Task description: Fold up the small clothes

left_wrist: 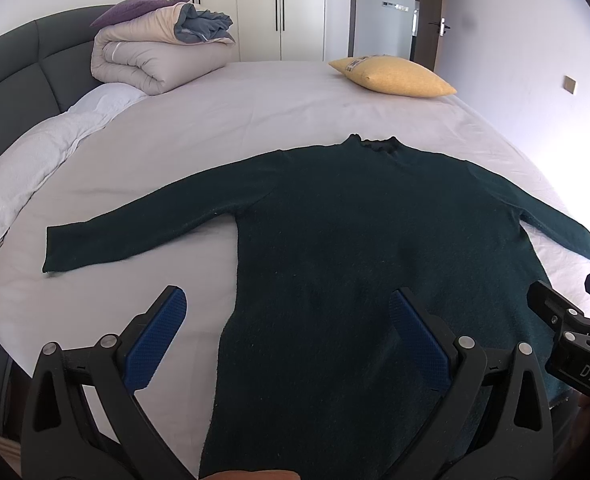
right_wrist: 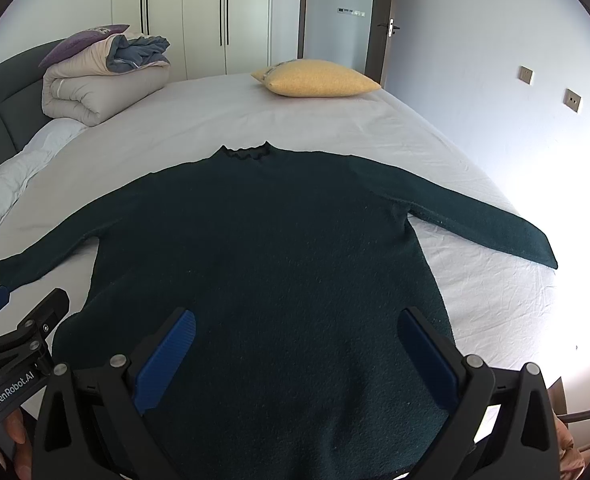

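Observation:
A dark green long-sleeved sweater [left_wrist: 355, 232] lies flat on the bed, collar away from me, both sleeves spread out to the sides; it also shows in the right wrist view [right_wrist: 271, 248]. My left gripper [left_wrist: 287, 328] is open and empty, hovering over the sweater's lower left edge. My right gripper [right_wrist: 295, 352] is open and empty, hovering over the sweater's lower middle. Each gripper shows at the edge of the other's view: the right one [left_wrist: 567, 320] and the left one [right_wrist: 19, 320].
The bed sheet [left_wrist: 255, 96] is pale grey. A rolled duvet with a purple cushion [left_wrist: 155, 48] sits at the far left by the headboard, a yellow pillow [left_wrist: 395, 76] at the far right, a white quilt [left_wrist: 35, 172] along the left edge. Wardrobes and a door stand behind.

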Demonstrator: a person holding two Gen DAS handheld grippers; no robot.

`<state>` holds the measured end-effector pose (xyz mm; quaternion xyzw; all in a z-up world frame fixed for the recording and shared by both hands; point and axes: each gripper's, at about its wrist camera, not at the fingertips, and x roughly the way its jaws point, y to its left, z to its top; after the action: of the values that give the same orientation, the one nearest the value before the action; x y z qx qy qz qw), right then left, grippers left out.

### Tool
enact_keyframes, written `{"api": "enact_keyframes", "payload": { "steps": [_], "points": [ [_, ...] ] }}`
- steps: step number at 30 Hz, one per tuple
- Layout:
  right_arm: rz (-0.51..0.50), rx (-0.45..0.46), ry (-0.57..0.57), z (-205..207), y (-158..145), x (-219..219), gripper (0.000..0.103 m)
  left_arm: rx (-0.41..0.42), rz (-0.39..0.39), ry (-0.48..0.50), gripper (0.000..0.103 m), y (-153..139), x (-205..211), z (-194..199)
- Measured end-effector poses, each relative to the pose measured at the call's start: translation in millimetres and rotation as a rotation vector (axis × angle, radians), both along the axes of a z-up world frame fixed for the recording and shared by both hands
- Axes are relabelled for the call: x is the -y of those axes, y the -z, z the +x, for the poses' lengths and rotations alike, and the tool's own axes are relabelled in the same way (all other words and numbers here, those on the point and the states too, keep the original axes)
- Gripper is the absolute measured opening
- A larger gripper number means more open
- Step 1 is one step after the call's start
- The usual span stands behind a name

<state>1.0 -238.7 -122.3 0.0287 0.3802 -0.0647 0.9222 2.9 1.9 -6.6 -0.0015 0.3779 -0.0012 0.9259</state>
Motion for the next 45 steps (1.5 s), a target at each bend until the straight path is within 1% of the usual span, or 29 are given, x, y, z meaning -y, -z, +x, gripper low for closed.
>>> {"api": "enact_keyframes", "payload": {
  "steps": [10, 30, 45],
  "points": [
    [0.003, -0.003, 0.0, -1.7, 3.1, -0.5, 0.103, -0.004, 0.001, -0.003, 0.103, 5.6, -2.5, -0.6],
    [0.002, -0.006, -0.001, -3.0, 5.0, -0.6, 0.103, -0.009, 0.003, -0.004, 0.103, 7.7, -2.2, 0.0],
    [0.004, -0.01, -0.001, -4.8, 8.4, -1.5, 0.103, -0.018, 0.005, -0.004, 0.103, 16.7, -1.9, -4.2]
  ]
}}
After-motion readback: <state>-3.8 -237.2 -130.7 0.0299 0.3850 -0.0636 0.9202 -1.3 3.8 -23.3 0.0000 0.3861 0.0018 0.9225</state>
